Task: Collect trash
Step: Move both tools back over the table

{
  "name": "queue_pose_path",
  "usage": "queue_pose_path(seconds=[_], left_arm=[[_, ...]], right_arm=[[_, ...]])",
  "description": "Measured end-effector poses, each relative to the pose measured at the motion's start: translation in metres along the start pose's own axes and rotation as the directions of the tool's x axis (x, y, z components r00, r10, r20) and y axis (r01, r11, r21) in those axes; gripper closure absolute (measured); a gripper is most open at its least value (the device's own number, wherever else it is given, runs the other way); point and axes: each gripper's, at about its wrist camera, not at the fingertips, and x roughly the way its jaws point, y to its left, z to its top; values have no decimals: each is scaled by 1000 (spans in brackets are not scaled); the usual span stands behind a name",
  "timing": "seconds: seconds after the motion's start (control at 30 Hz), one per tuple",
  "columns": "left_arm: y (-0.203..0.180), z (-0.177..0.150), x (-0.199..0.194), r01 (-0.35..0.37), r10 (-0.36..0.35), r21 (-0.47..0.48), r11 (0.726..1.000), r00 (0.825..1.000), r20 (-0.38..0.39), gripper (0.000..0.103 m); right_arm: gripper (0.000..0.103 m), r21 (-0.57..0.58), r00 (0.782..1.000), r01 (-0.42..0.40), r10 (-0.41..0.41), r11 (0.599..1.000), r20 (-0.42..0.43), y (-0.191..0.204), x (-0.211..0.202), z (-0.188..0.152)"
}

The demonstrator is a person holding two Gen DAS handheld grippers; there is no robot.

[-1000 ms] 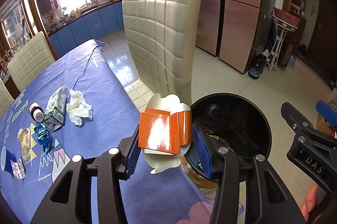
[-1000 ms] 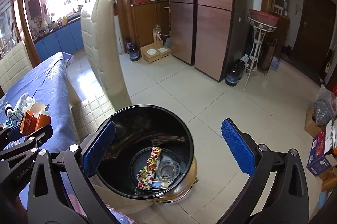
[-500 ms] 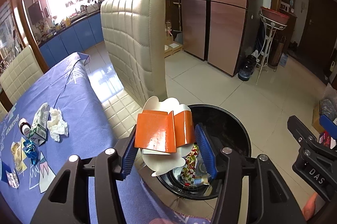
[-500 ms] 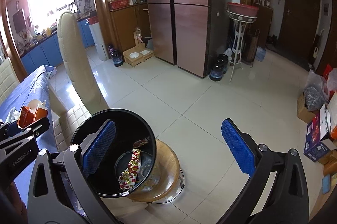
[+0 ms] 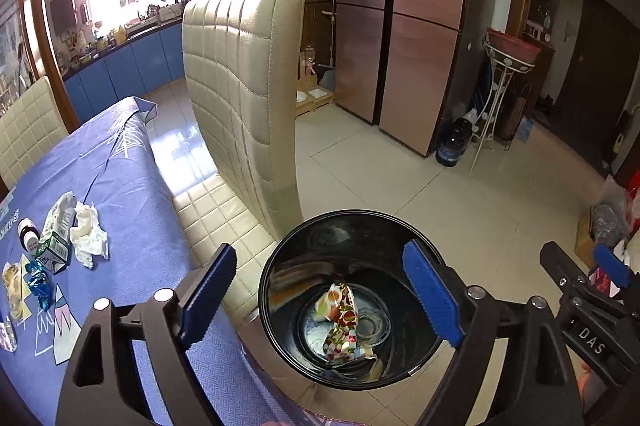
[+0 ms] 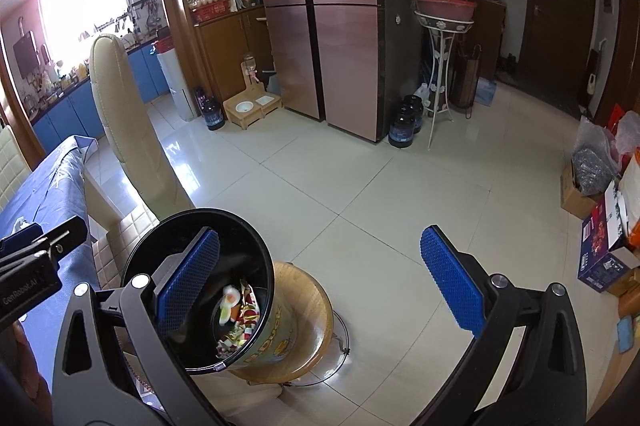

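My left gripper (image 5: pixel 320 290) hangs over the black bin (image 5: pixel 280 266), its jaws opening wide with nothing between them. Inside the bin a blurred white-and-orange carton (image 6: pixel 228 306) is dropping onto a colourful wrapper (image 5: pixel 340 326). My right gripper (image 6: pixel 320 278) stands open and empty beside the bin (image 6: pixel 256 258), over the floor. On the blue tablecloth (image 5: pixel 120 185) lie a green-and-white milk carton (image 5: pixel 54 242), a crumpled tissue (image 5: pixel 86 234), a small bottle (image 5: pixel 28 234) and a blue wrapper (image 5: pixel 38 282).
A cream quilted chair (image 5: pixel 240 105) stands between the table and the bin. The bin sits on a round wooden stool (image 6: pixel 312 306). Boxes and bags (image 6: pixel 600 258) line the far right. Tiled floor stretches toward the fridge (image 6: pixel 340 25).
My left gripper moved over the bin, then opened and let go of the orange-and-white carton, which fell in. The right gripper swung away from the bin.
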Motion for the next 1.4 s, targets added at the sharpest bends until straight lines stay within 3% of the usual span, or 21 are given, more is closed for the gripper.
queue_pose_path(seconds=[0.23,0.47,0.73,0.9,1.07,1.2,1.3,1.4], left_arm=[[13,-6,-9,-15,15,4,1000,1000,-1,17],[52,-17,-25,-64,64,-46,997,998,-4,17],[121,-37,-43,-165,164,-127,978,986,-15,17],[177,-55,-58,-254,254,-188,949,967,-25,17],[237,-76,-71,-342,337,-267,901,939,-65,17],[292,-99,-81,-455,440,-327,828,890,-123,17],[334,-118,-90,-528,501,-383,758,847,-178,17],[372,-137,-96,-563,517,-434,703,824,-231,17]], right_arm=[[4,-15,1000,-14,14,1000,-2,9,-9,-1],[3,-68,999,-49,50,996,3,43,-22,-4],[3,-183,992,-129,129,975,-7,116,-37,-19],[4,-273,982,-183,188,945,-7,176,-49,-33],[8,-366,968,-243,250,898,-29,242,-59,-50],[9,-420,950,-305,305,855,-67,292,-66,-65],[9,-463,933,-352,346,813,-102,333,-72,-79],[9,-504,919,-385,372,773,-131,369,-76,-92]])
